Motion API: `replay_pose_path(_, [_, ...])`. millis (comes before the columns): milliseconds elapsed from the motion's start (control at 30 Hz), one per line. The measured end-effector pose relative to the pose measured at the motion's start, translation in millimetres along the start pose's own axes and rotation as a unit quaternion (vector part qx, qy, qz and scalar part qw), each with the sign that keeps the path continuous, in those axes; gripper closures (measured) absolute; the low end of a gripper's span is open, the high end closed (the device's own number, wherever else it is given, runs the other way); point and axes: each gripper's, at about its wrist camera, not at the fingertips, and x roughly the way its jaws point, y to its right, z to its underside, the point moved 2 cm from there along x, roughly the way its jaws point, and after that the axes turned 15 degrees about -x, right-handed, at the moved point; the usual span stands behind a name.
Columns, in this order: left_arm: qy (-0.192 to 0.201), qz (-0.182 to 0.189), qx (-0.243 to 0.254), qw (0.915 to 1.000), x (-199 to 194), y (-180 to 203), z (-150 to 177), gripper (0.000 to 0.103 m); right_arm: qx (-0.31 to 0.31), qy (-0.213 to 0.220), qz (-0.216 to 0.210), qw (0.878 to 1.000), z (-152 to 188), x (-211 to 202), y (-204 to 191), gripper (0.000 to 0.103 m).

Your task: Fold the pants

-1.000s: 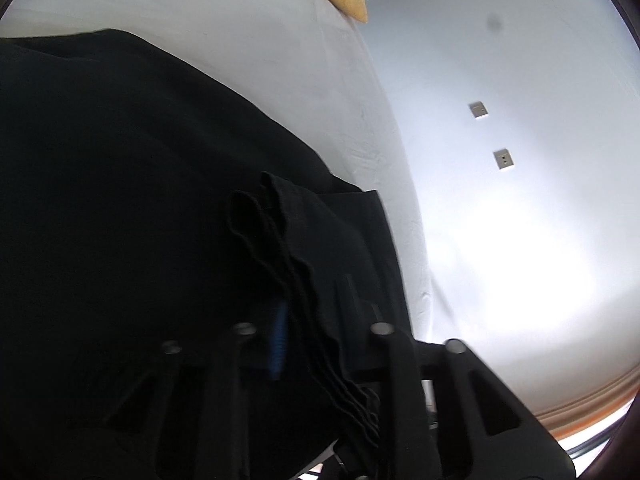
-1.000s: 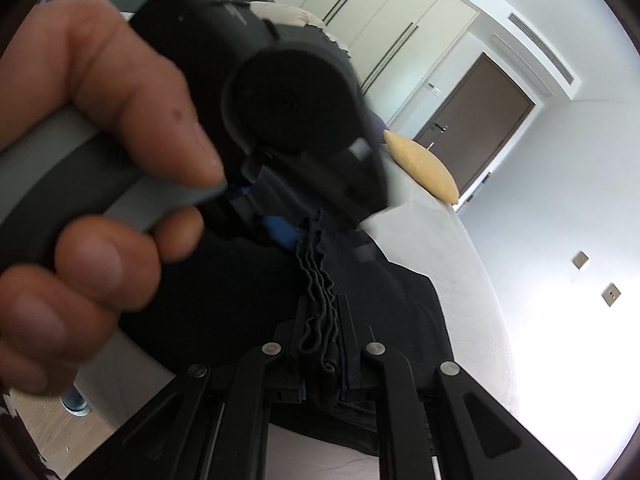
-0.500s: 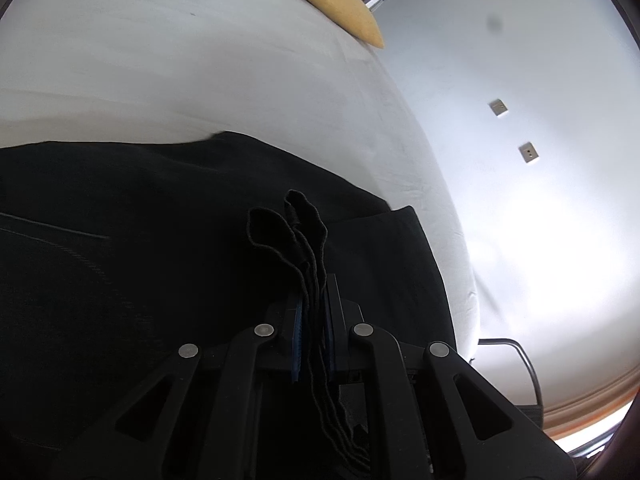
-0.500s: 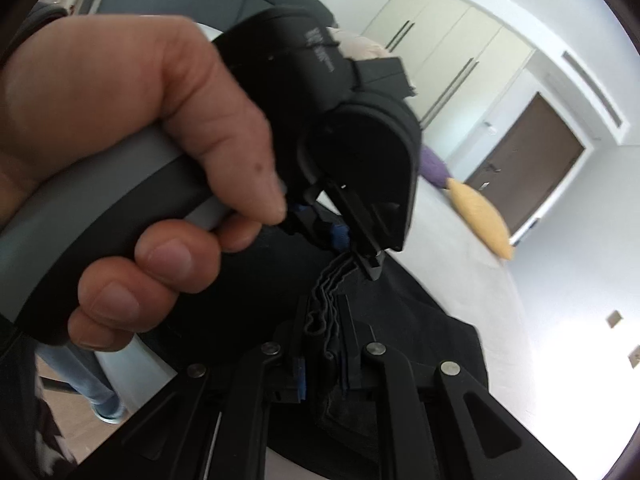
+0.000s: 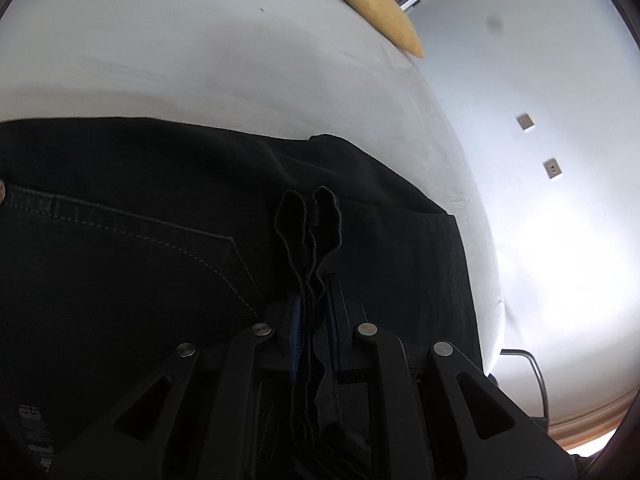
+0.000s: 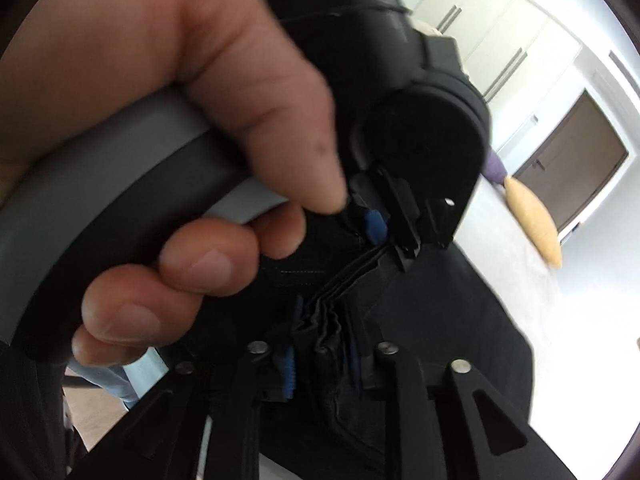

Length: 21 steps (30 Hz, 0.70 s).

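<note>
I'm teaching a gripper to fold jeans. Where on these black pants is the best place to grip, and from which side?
Grip the stacked hem edges of the pants, coming in edge-on from the near side. The layers stand bunched there as a thin ridge that fits between the fingers, as the left gripper and right gripper both show. The flat pocket panel offers nothing to pinch.

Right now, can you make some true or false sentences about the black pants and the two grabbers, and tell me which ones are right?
1. The left gripper pinches bunched edges of the black pants. True.
2. The right gripper is open and holds nothing. False: it is shut on the pants' layered edges.
3. The pants lie on a white bed. True.
4. A red cushion sits at the bed's far end. False: the cushion is yellow.
5. A bare hand holds the left gripper's handle. True.
</note>
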Motion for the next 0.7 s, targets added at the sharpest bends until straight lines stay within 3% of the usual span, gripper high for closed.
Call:
replay_pose_path(67, [0.015, -0.011, 0.0, 0.9998, -8, -3, -1, 0.09, 0.014, 0.007, 0.004, 1.0, 4, -6, 6, 0.042])
replay_pose_path(133, [0.039, -0.037, 0.004, 0.9985, -21, -2, -2, 0.09, 0.042, 0.029, -0.019, 0.999, 15, -19, 17, 0.027])
replay_pose_path(200, [0.072, -0.06, -0.001, 0.9956, -38, -4, -7, 0.09, 0.074, 0.044, -0.051, 0.995, 27, -33, 29, 0.027])
replay_pose_path(233, [0.09, -0.069, 0.0, 0.9936, -48, -1, -9, 0.09, 0.093, 0.052, -0.074, 0.992, 35, -41, 36, 0.029])
replay_pose_path(300, [0.119, -0.079, 0.038, 0.989, -61, 18, -3, 0.09, 0.132, 0.07, -0.131, 0.98, 52, -54, 50, 0.043])
replay_pose_path(333, [0.123, -0.09, 0.068, 0.9859, -61, 31, 2, 0.09, 0.159, 0.072, -0.162, 0.971, 61, -57, 60, 0.056])
replay_pose_path(367, [0.124, -0.102, 0.097, 0.9823, -57, 43, 8, 0.09, 0.204, 0.075, -0.197, 0.956, 77, -57, 80, 0.065])
replay_pose_path(467, [0.119, -0.137, 0.18, 0.9668, -32, 79, 30, 0.09, 0.315, 0.08, -0.238, 0.915, 111, -51, 136, 0.085])
replay_pose_path(567, [0.101, -0.187, 0.213, 0.9537, 8, 92, 43, 0.09, 0.403, 0.092, -0.273, 0.869, 156, -40, 188, 0.086])
replay_pose_path(633, [0.084, -0.199, 0.198, 0.9563, 26, 79, 45, 0.09, 0.442, 0.094, -0.267, 0.851, 182, -26, 224, 0.086])
replay_pose_path(700, [0.096, -0.186, 0.2, 0.9572, 26, 76, 45, 0.09, 0.483, 0.096, -0.297, 0.818, 200, -4, 250, 0.086])
